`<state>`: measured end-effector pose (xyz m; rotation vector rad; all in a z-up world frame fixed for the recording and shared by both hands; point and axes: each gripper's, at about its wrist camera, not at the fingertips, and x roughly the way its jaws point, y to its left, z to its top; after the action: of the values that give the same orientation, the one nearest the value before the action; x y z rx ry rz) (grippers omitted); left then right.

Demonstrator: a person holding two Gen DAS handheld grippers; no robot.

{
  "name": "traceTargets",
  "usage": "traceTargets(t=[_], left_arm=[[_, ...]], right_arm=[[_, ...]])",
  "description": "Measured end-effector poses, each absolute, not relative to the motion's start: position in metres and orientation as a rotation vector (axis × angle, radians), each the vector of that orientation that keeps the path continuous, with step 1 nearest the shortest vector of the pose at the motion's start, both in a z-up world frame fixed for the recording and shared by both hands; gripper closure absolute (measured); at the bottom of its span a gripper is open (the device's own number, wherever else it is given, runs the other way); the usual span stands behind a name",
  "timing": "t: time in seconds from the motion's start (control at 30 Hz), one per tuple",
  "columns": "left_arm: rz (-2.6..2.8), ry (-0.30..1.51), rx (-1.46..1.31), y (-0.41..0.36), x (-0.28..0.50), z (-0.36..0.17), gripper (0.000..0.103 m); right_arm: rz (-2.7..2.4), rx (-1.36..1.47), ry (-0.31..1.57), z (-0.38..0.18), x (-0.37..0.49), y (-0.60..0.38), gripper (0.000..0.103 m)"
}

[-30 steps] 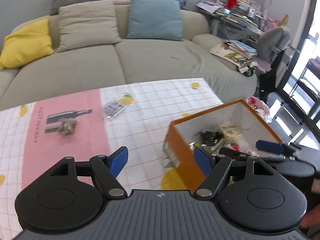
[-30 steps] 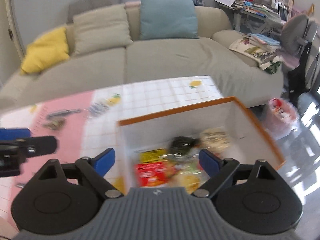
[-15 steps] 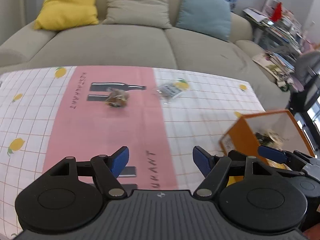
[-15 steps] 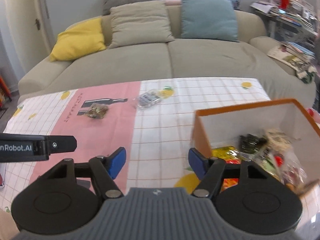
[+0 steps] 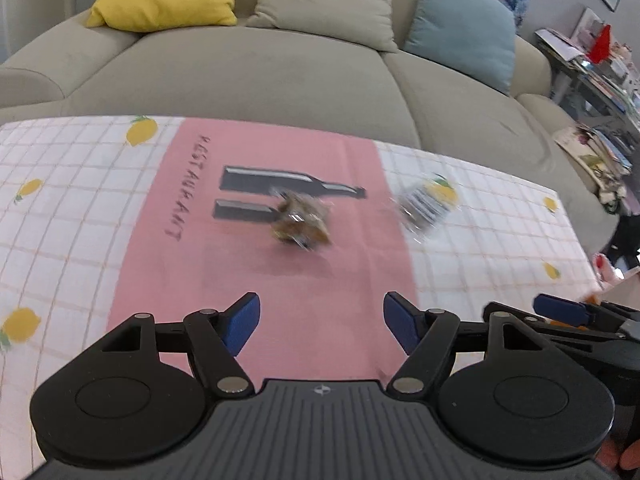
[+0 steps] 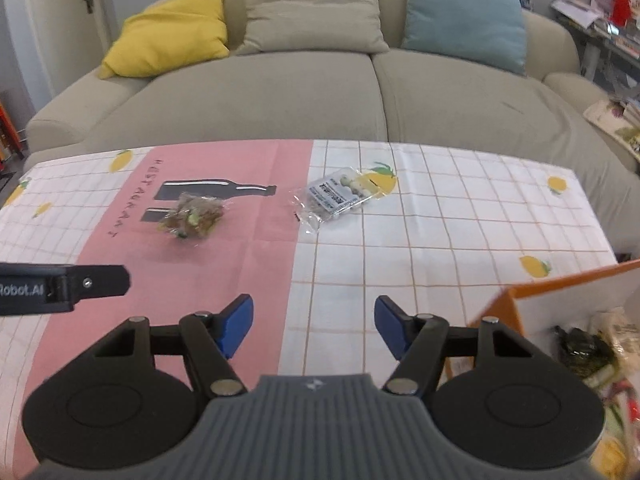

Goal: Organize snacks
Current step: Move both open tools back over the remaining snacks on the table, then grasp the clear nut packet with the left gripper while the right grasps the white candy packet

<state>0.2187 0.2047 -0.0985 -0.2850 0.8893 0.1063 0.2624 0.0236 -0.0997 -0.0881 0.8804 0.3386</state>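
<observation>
box [image 6: 568,280] already holds several snacks; brown packet [image 6: 192,220] and clear packet [image 6: 340,196] remain on the cloth beyond it. left gripper [image 5: 320,320] and right gripper [image 6: 314,322] empty, jaws closing.

A beige sofa [image 6: 320,92] is sitting behind the table, with a yellow cushion [image 6: 168,34], a beige cushion [image 6: 310,6] and a blue cushion [image 6: 464,12] leaning along its back. A checked tablecloth [image 6: 460,216] with lemons is covering the table.
</observation>
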Motion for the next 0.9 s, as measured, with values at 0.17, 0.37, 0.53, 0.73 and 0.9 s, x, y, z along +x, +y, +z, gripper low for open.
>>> traceTargets(t=[0.17,0.37,0.53,0.73,0.9], left_arm=[[0.081,0.884,-0.296,0.220,0.252,-0.109,0.019],[0.071,0.881,-0.290,0.222,0.293,-0.127,0.016],[0.093,0.903,-0.229,0.221,0.321,-0.148,0.016],[0.119,0.938,-0.172,0.216,0.333,-0.165,0.026],[0.117,0.939,-0.154,0.215,0.335,-0.171,0.038]], right_arm=[[0.324,-0.065,0.922,-0.116,0.302,0.037,0.039],[0.245,0.005,0.948,-0.133,0.354,0.043,0.025],[0.171,0.165,1.022,-0.151,0.394,0.038,0.024],[0.070,0.275,1.095,-0.176,0.424,0.040,0.017],[0.044,0.267,1.064,-0.181,0.435,0.051,0.014]])
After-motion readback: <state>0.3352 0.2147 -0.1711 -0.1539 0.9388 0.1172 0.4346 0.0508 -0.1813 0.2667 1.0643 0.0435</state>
